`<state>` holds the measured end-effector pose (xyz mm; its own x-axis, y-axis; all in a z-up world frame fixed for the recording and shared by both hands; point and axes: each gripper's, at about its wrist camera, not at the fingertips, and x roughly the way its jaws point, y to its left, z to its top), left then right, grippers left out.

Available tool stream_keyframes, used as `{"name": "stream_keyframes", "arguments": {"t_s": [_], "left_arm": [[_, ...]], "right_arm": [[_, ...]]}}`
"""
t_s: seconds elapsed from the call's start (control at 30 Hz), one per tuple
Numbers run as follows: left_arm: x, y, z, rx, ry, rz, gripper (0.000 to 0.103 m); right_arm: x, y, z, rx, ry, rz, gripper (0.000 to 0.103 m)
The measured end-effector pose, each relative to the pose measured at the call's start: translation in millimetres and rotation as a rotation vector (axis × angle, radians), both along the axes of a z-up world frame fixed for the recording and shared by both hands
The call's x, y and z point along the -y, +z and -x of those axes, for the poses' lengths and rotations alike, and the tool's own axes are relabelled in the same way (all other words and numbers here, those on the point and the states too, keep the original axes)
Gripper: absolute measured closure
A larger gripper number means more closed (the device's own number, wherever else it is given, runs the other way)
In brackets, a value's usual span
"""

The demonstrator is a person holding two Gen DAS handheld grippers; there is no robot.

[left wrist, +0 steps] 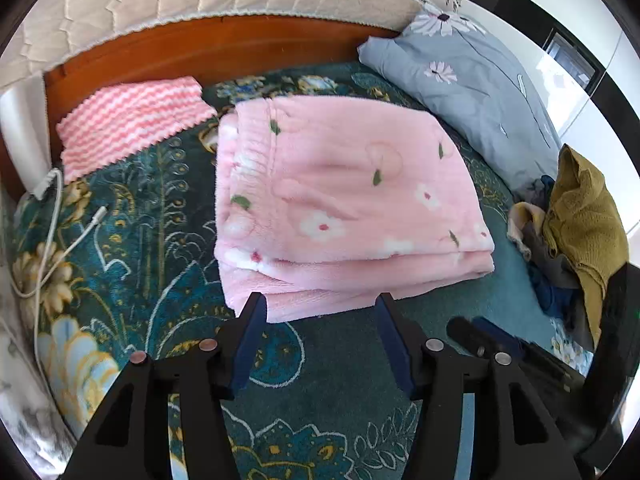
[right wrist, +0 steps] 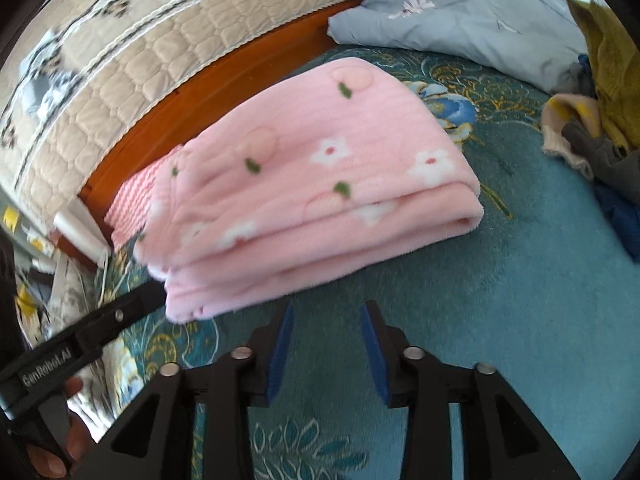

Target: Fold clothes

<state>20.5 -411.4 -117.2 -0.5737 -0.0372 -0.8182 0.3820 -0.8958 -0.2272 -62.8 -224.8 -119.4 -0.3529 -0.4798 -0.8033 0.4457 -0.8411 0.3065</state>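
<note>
A pink fleece garment with white flowers [left wrist: 340,196] lies folded in several layers on the teal floral bedspread [left wrist: 152,216]; it also shows in the right wrist view [right wrist: 320,184]. My left gripper [left wrist: 320,304] is open and empty, its fingertips at the folded garment's near edge. My right gripper [right wrist: 326,312] is open and empty, just short of the garment's near edge. The left gripper's finger [right wrist: 132,308] shows in the right wrist view beside the garment's left corner.
A folded pink-and-white striped cloth [left wrist: 132,128] lies at the back left by the wooden bed frame [left wrist: 200,52]. A grey floral pillow [left wrist: 472,84] lies at the back right. A pile of unfolded clothes with a mustard piece [left wrist: 576,232] sits at right. A white charger cable [left wrist: 52,240] lies at left.
</note>
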Motion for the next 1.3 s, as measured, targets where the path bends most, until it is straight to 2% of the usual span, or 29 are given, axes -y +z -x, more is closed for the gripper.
{"name": "stream_keyframes", "arguments": {"t_s": [0.03,0.17,0.23,0.37,0.5,0.53,0.6,0.8,0.93,1.03,1.3], "left_arm": [[-2,2,-2,-0.003,0.01,0.018,0.037],[-10,7,-8,-0.013,0.029,0.052,0.037],[-13,6,-12,-0.005,0.05,0.067,0.029],[-21,2,-19,0.013,0.07,0.096,0.028],[-26,-1,-23,0.01,0.08,0.101,0.028],[-27,-2,-24,0.01,0.082,0.105,0.028],[-30,-3,-25,0.01,0.083,0.111,0.028],[-40,-3,-27,0.026,0.079,0.167,0.027],[-38,-4,-30,0.027,0.089,0.153,0.027],[-35,-6,-31,0.028,0.101,0.147,0.027],[-35,-9,-33,0.025,0.113,0.146,0.027]], "right_arm": [[-1,0,-2,-0.011,0.003,-0.008,0.054],[-4,3,-12,-0.046,0.013,-0.054,0.049],[-6,4,-15,-0.059,0.013,-0.072,0.048],[-11,4,-22,-0.053,-0.006,-0.078,0.039],[-15,1,-25,-0.042,-0.022,-0.085,0.037],[-18,2,-25,-0.044,-0.031,-0.081,0.034],[-22,3,-26,-0.049,-0.05,-0.072,0.022],[-24,4,-27,-0.056,-0.054,-0.083,0.016],[-25,3,-27,-0.062,-0.059,-0.09,0.013],[-26,4,-27,-0.066,-0.064,-0.09,0.0],[-23,1,-26,-0.07,-0.051,-0.11,0.0]]}}
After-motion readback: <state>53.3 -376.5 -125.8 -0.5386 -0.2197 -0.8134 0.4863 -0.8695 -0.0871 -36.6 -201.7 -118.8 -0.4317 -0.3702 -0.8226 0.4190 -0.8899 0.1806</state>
